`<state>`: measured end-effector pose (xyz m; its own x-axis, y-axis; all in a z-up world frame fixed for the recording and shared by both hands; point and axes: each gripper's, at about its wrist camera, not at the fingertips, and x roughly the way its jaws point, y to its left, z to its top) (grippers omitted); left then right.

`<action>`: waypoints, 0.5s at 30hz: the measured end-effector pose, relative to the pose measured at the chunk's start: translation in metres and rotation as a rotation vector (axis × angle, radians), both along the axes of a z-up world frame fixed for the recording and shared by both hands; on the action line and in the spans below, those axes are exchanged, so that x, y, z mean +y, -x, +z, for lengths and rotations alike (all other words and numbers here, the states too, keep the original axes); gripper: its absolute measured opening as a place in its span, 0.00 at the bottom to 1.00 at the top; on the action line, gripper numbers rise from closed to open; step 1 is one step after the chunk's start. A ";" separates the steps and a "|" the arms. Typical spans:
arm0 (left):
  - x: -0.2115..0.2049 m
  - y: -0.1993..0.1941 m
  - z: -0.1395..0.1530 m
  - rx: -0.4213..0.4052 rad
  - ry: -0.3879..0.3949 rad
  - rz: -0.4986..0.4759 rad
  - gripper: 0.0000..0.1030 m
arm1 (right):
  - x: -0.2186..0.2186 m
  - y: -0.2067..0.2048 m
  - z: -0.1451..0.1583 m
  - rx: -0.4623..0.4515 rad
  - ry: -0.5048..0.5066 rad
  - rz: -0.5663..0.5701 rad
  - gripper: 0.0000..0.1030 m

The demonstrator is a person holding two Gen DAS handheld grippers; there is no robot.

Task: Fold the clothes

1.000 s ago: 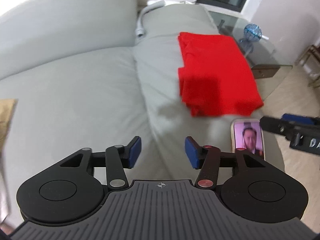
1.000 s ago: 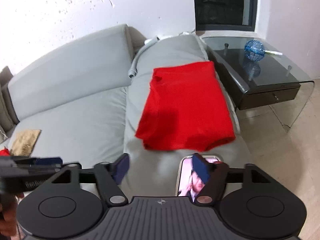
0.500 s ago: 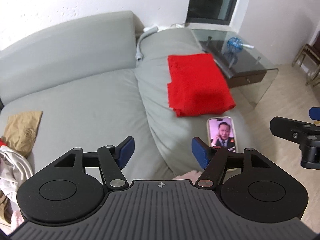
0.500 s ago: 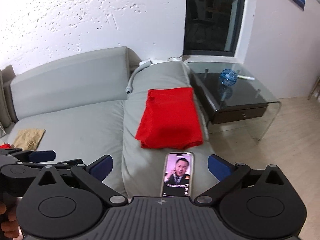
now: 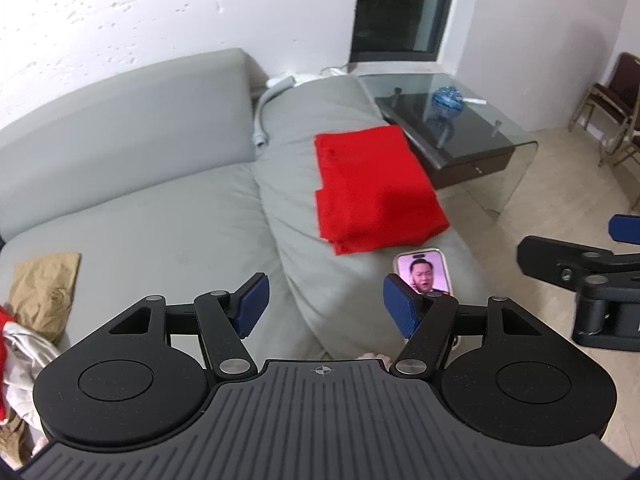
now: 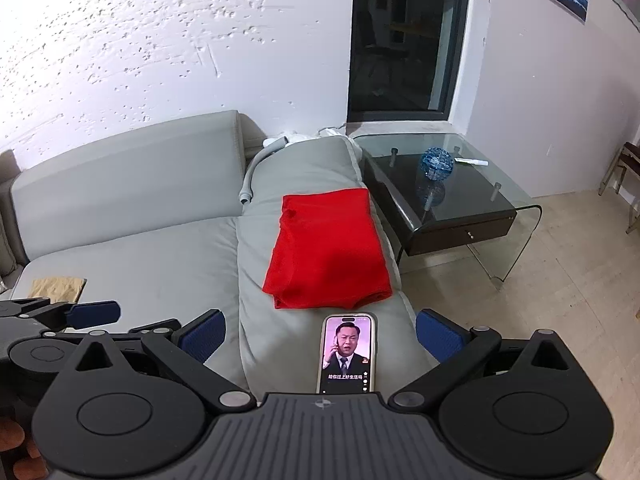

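Observation:
A folded red garment [image 5: 374, 190] lies flat on the grey sofa's right cushion [image 5: 288, 184]; it also shows in the right wrist view [image 6: 330, 258]. My left gripper [image 5: 324, 306] is open and empty, held well back from and above the garment. My right gripper [image 6: 318, 338] is open wide and empty, also held back from the garment; it shows at the right edge of the left wrist view [image 5: 588, 276]. A heap of loose clothes [image 5: 16, 360] lies at the far left.
A phone [image 6: 348, 354] with a lit screen lies on the cushion just in front of the garment. A glass side table [image 6: 452, 196] with a blue ball [image 6: 437, 160] stands right of the sofa. A brown paper bag [image 5: 44, 290] lies on the left seat.
Both grippers have pulled back and up from the garment, which now looks smaller and farther. The right gripper's jaws have opened wider. The garment has not moved.

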<state>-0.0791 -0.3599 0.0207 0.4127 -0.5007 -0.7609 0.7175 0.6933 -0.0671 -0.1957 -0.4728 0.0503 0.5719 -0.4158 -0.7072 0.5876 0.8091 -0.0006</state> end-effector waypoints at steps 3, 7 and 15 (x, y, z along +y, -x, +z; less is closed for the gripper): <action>-0.003 0.000 -0.001 0.007 -0.001 -0.001 0.67 | -0.004 -0.001 -0.001 0.007 -0.006 0.001 0.99; -0.007 0.000 -0.001 0.005 -0.012 0.005 0.67 | -0.007 -0.003 -0.003 0.013 -0.020 -0.012 0.99; -0.013 -0.005 0.001 0.028 -0.009 0.014 0.67 | -0.011 -0.007 -0.005 0.036 -0.026 -0.018 0.99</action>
<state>-0.0737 -0.3725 0.0212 0.3979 -0.4882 -0.7768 0.7060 0.7036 -0.0806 -0.1892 -0.4839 0.0451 0.5385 -0.4071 -0.7377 0.6022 0.7984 -0.0010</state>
